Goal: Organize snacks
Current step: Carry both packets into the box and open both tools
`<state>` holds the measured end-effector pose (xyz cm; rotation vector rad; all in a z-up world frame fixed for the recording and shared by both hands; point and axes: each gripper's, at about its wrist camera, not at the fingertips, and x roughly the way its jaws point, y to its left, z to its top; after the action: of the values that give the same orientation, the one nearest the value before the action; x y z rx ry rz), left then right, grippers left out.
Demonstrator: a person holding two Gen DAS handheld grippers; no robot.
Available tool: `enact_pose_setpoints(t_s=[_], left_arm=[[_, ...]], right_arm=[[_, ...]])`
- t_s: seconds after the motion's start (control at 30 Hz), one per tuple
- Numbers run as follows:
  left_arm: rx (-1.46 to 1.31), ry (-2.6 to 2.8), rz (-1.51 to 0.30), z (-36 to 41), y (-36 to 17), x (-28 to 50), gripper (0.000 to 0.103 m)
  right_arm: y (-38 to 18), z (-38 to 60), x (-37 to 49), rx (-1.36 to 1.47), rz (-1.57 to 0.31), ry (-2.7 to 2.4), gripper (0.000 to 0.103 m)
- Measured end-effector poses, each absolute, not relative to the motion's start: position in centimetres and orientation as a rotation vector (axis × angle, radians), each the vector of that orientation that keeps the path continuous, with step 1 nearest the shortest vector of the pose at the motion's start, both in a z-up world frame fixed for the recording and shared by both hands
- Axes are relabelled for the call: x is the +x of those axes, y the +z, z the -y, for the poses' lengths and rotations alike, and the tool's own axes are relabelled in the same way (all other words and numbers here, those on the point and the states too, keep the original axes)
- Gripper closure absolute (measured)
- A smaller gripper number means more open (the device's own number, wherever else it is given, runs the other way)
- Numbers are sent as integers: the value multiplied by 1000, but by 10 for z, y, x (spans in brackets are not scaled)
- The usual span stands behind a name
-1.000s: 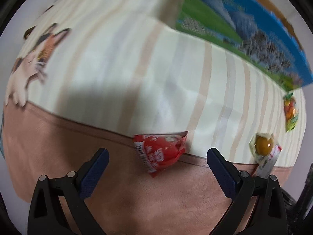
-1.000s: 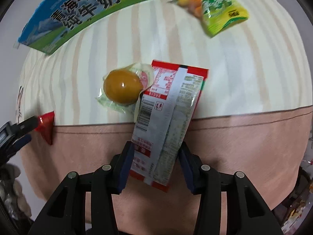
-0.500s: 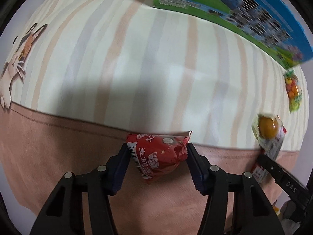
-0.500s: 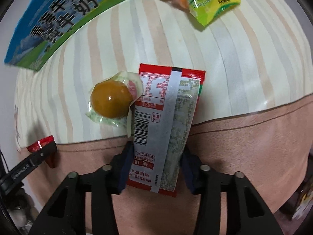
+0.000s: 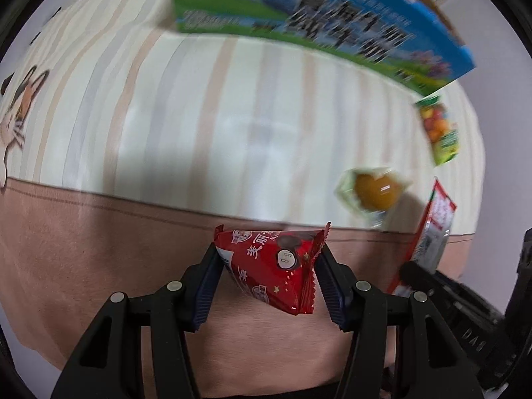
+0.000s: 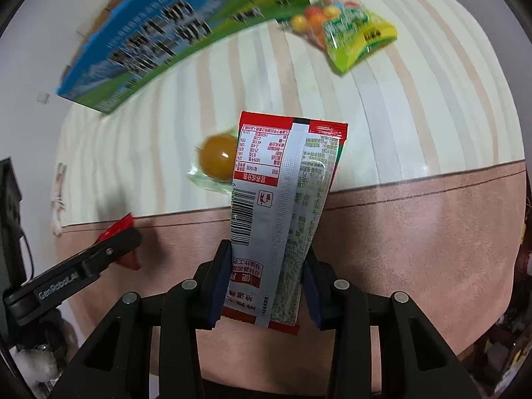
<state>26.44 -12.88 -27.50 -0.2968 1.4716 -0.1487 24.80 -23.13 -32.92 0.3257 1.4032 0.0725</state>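
Note:
My left gripper (image 5: 266,282) is shut on a small red triangular snack packet (image 5: 276,266) and holds it above the pink cloth edge. My right gripper (image 6: 266,282) is shut on a long red and silver snack packet (image 6: 282,199), held upright off the table. The left gripper and its red packet (image 6: 116,232) show at the left of the right wrist view. The long packet also shows at the right of the left wrist view (image 5: 432,229). A wrapped orange egg (image 5: 375,191) (image 6: 216,161) lies on the striped cloth. A green candy bag (image 5: 439,129) (image 6: 352,36) lies further back.
A blue and green milk carton box (image 5: 316,33) (image 6: 166,40) stands along the back of the striped tablecloth (image 5: 199,116). The cloth has a pink border (image 6: 415,232) at the near edge and a cat print (image 5: 16,113) at the left.
My left gripper closed on the small red packet and lifted it off the cloth. My right gripper raised the long packet, which stayed gripped throughout.

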Motion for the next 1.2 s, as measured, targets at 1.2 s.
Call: enact_pose_setpoints(t_s=[1.2], left_arm=[[-385,-160,-1602,46,-264,618,50]], right_arm=[[-278,148,612,109,-1358,295,61]])
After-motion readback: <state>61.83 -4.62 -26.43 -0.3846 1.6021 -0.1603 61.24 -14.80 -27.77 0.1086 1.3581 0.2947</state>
